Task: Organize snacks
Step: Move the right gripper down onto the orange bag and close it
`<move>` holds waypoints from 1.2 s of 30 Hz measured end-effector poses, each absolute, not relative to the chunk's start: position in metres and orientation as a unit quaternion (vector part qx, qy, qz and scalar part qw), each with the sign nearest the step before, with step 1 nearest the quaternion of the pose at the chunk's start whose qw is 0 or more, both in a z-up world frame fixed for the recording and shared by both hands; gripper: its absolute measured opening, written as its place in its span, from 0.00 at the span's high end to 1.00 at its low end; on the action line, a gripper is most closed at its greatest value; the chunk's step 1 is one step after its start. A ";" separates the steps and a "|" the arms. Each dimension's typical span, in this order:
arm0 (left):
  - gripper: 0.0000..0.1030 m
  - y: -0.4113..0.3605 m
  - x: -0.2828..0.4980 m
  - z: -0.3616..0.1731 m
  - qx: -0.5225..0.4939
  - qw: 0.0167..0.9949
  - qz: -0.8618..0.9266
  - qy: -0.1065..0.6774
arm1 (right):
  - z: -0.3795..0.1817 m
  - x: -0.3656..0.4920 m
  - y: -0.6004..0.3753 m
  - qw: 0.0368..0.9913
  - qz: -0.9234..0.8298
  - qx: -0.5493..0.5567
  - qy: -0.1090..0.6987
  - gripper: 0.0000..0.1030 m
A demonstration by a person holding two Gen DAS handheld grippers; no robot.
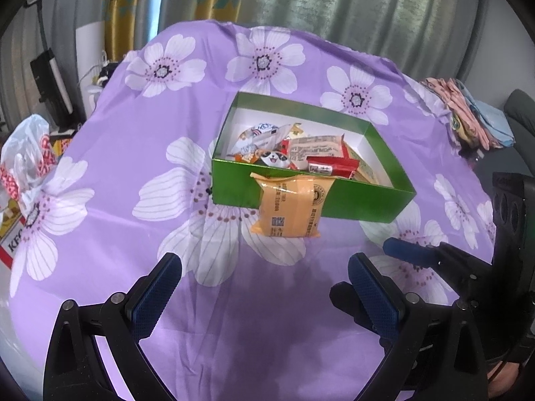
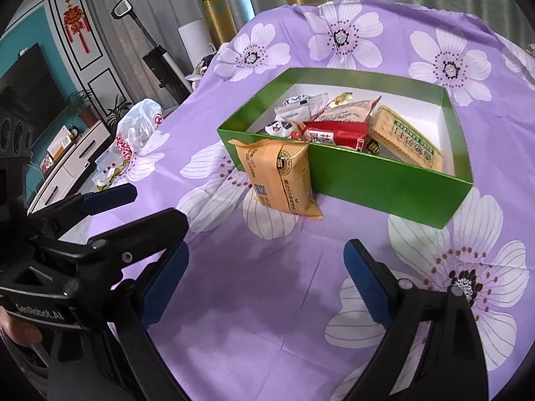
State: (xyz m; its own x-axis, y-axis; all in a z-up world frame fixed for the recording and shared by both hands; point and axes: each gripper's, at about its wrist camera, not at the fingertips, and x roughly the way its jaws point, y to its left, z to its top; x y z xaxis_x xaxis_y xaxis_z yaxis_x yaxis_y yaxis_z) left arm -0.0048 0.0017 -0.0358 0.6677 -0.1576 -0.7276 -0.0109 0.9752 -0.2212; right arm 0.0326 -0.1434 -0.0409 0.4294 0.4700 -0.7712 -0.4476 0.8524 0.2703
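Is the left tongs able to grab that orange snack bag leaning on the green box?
Probably yes. The left tongs are open and empty, and the orange snack bag leans against the outside of the green box right ahead, with only bare purple cloth between them.

Soft daylight comes through the far curtains (image 1: 334,6), bright and even. Faint shadows darken the purple cloth (image 1: 234,317) near the cameras. Both fisheye views bend strongly at black-vignetted edges; detail is slightly soft, with mild sheen on the green box (image 2: 384,180).
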 end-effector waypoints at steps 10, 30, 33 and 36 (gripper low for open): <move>0.03 0.006 0.010 -0.050 -0.112 0.900 -0.049 0.419 | -0.052 0.044 -0.137 0.841 0.271 0.009 0.467 0.08; 0.03 -0.004 0.042 -0.061 -0.103 0.888 -0.087 0.439 | -0.065 0.064 -0.132 0.839 0.279 -0.005 0.468 0.08; 0.03 -0.005 0.046 -0.063 -0.106 0.886 -0.095 0.442 | -0.067 0.066 -0.130 0.838 0.282 -0.004 0.467 0.08; 0.03 -0.006 0.050 -0.065 -0.108 0.883 -0.101 0.445 | -0.069 0.068 -0.129 0.838 0.287 -0.002 0.464 0.09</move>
State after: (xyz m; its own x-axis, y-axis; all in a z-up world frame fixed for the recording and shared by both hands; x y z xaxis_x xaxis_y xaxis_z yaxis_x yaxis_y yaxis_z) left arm 0.0502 -0.0062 -0.0647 0.5842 -0.2750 -0.7636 0.0832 0.9562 -0.2807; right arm 0.0678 -0.1286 -0.0686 0.4034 0.4795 -0.7793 -0.4831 0.8349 0.2636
